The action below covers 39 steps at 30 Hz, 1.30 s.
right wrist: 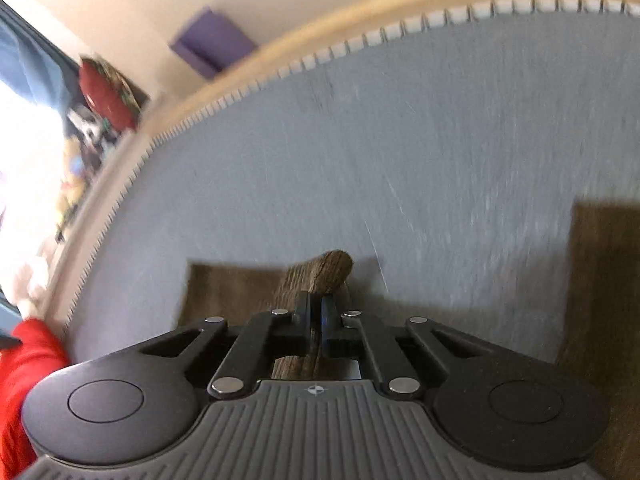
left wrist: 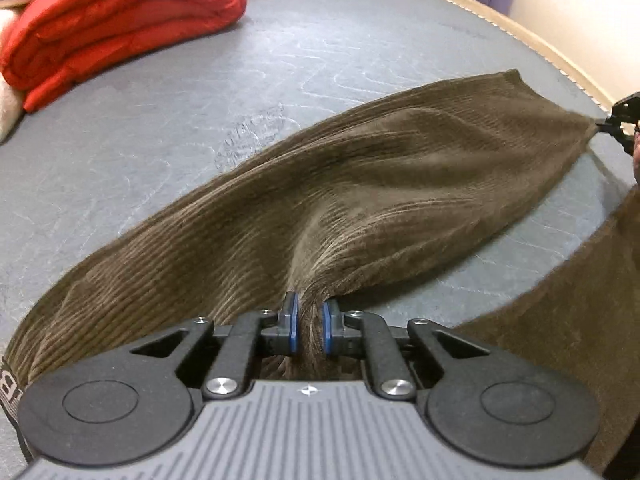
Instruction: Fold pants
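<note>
A red blanket [left wrist: 120,28] lies folded at the far left corner of the grey mattress [left wrist: 200,128], well apart from the pants [left wrist: 360,184]. The pants, brown corduroy, stretch across the mattress from the near left to the far right, partly lifted and creased along their length. The left tongs [left wrist: 310,322] are pressed together on a gathered bunch of the pants' near edge, cloth fanning out from between the blue pads [left wrist: 295,320]. To the right of that grip, a second stretch of brown cloth hangs down at the near right of the pants. At the pants' far right end the cloth narrows to a point where the right tongs [left wrist: 604,124] pinch it, seen small at the frame edge. In the right wrist view, which is blurred, the right tongs [right wrist: 316,312] are closed on a fold of the pants [right wrist: 320,272] that sticks up past the tips, with more brown cloth flat on the mattress [right wrist: 360,140] to the left and right of that fold. A purple block [right wrist: 208,42] stands by the wall beyond the mattress edge.
</note>
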Motion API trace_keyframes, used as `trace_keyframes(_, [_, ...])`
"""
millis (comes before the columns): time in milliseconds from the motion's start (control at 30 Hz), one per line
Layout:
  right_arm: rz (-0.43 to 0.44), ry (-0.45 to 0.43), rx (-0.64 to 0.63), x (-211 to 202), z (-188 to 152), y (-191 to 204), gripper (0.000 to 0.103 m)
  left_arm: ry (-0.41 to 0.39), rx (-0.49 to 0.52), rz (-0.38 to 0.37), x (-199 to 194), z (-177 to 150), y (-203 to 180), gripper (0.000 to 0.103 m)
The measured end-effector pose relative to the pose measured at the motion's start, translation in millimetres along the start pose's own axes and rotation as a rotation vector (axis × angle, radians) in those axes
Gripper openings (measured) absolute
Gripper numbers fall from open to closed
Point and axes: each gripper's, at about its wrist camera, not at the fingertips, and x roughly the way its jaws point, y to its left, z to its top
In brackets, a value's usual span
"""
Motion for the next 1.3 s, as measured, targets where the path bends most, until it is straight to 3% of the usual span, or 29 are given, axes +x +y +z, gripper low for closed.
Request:
trace_keyframes(67, [-0.04,-0.072,-0.057,-17,5,10,0.003,0.034,0.028,-0.051,-3,-6,1,0.012])
trace_keyframes(167, [-0.187,-0.117,-0.044,-27,10,-1,0.001,0.09,0.122,-0.101,-3,-16,-12,0.013])
trace_keyframes(267, [-0.411,-0.15,-0.04,-29,14,-26,0.0,0.121,0.142,-0.088,-3,-23,-15,0.028])
trace_keyframes(333, [-0.435,-0.103,0.001,-28,20,-43,0.001,0.1,0.113,-0.129,-14,-20,-8,0.041])
trace_keyframes(400, [-0.332,-0.043,0.067,-29,25,-50,0.003,0.042,0.054,-0.18,-31,-16,4,0.048])
trace_keyframes(467, [-0.255,-0.047,0.02,-38,25,-37,0.003,-0.01,-0.025,-0.225,-42,-12,16,0.047])
trace_keyframes(500, [-0.219,-0.06,-0.024,-44,23,-26,0.004,-0.024,-0.06,-0.24,-44,-12,20,0.039])
trace_keyframes(533, [-0.177,-0.067,-0.064,-52,20,-15,0.004,-0.021,-0.095,-0.251,-39,-14,23,0.019])
trace_keyframes(567, [-0.127,-0.065,-0.104,-58,16,-2,0.004,0.003,-0.105,-0.249,-31,-17,23,0.009])
trace_keyframes(600, [-0.083,-0.058,-0.138,-66,11,8,0.004,0.045,-0.09,-0.223,-20,-21,19,0.004])
trace_keyframes(700, [0.05,-0.01,-0.262,-92,-5,52,0.004,0.159,-0.004,-0.054,5,-38,5,0.002])
trace_keyframes(833, [0.245,0.042,-0.447,-156,-32,98,0.014,0.093,-0.048,-0.048,-23,-28,1,0.006])
trace_keyframes(900, [0.349,0.065,-0.534,-193,-49,115,0.034,0.06,-0.089,-0.066,-42,-22,4,0.01])
trace_keyframes(967, [0.418,0.079,-0.597,-224,-65,124,0.043,0.028,-0.121,-0.07,-66,-17,8,0.011])
trace_keyframes(1133, [0.512,0.149,-0.659,-275,-97,124,0.045,-0.063,-0.167,-0.068,-146,-13,23,0.022])
trace_keyframes(1300, [0.547,0.183,-0.742,-308,-132,119,0.045,-0.102,-0.108,-0.017,-207,-46,52,0.032])
